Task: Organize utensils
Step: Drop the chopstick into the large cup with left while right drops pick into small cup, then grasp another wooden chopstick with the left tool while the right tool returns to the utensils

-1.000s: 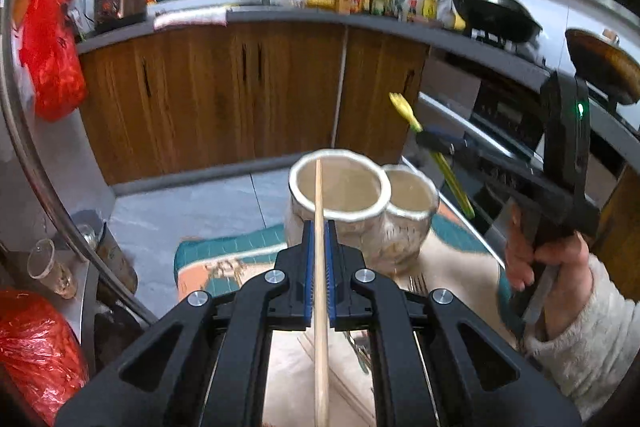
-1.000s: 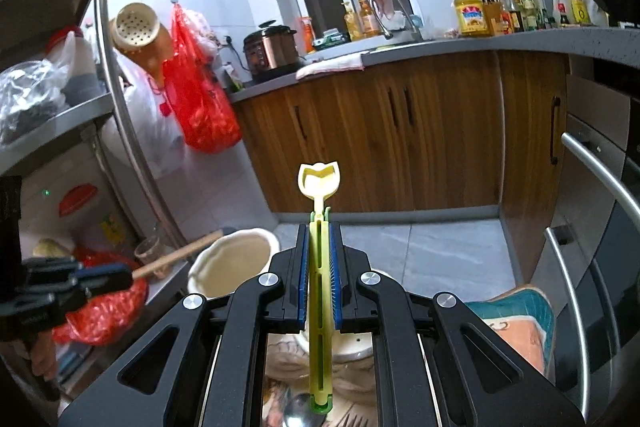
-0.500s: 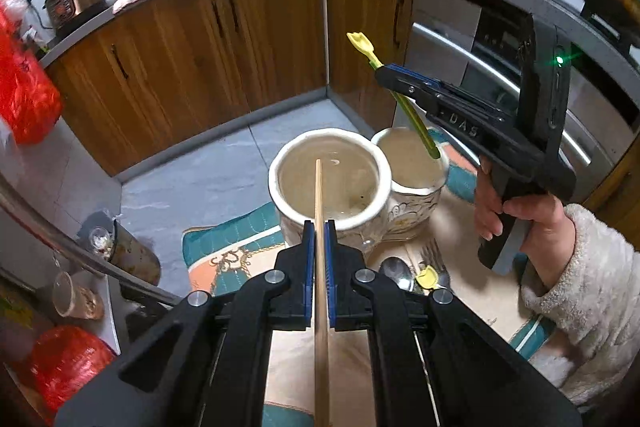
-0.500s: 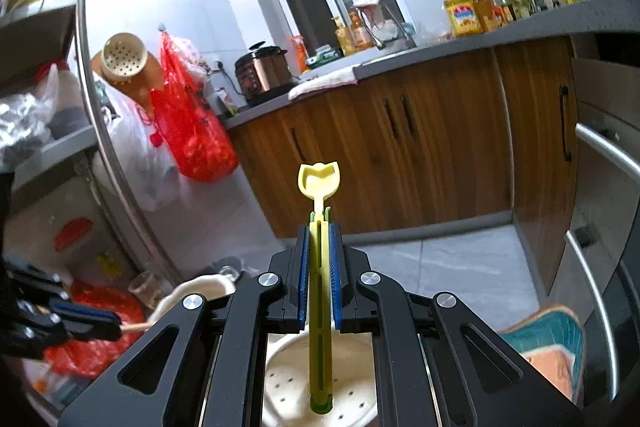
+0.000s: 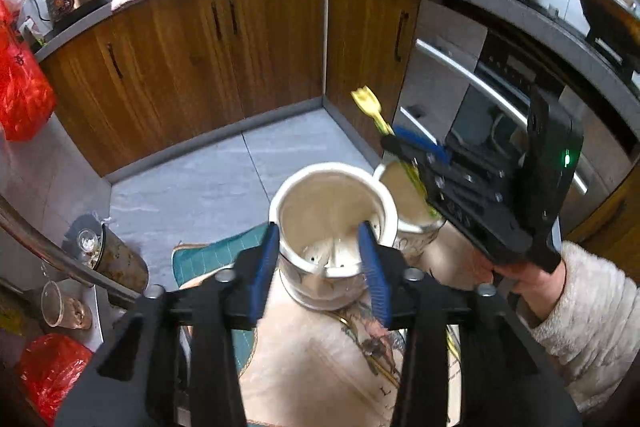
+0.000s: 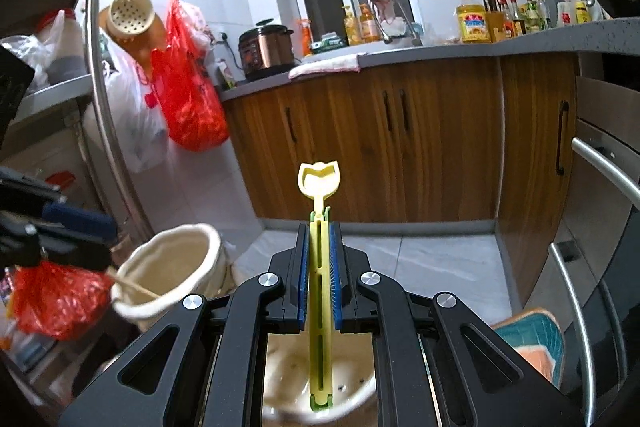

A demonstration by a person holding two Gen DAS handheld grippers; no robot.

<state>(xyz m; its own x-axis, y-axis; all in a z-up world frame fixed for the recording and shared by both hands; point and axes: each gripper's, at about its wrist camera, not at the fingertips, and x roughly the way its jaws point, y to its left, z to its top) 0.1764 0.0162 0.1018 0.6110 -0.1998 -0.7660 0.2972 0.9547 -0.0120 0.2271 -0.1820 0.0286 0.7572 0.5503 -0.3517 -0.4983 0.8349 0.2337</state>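
Note:
Two white ceramic holders stand side by side on a patterned mat (image 5: pixel 320 355). My left gripper (image 5: pixel 320 259) is open and empty, its fingers either side of the near holder (image 5: pixel 334 227). A wooden chopstick (image 6: pixel 134 287) leans inside that holder (image 6: pixel 172 267) in the right wrist view. My right gripper (image 6: pixel 319 267) is shut on a yellow-green plastic utensil (image 6: pixel 319 247), held upright with its lower end inside the second holder (image 6: pixel 320 391). In the left wrist view the utensil (image 5: pixel 368 105) sticks up from my right gripper (image 5: pixel 404 147) above that holder (image 5: pixel 400 195).
Wooden cabinets (image 5: pixel 240 59) and an oven (image 5: pixel 500 115) lie beyond the mat. A metal shelf rail (image 6: pixel 104 107) with red bags (image 6: pixel 188 107) stands on the left. Cups (image 5: pixel 64 307) sit on the floor at lower left.
My left gripper has opened and let go of the chopstick, which now rests in the near holder. My right gripper has lowered the yellow-green utensil further into the second holder.

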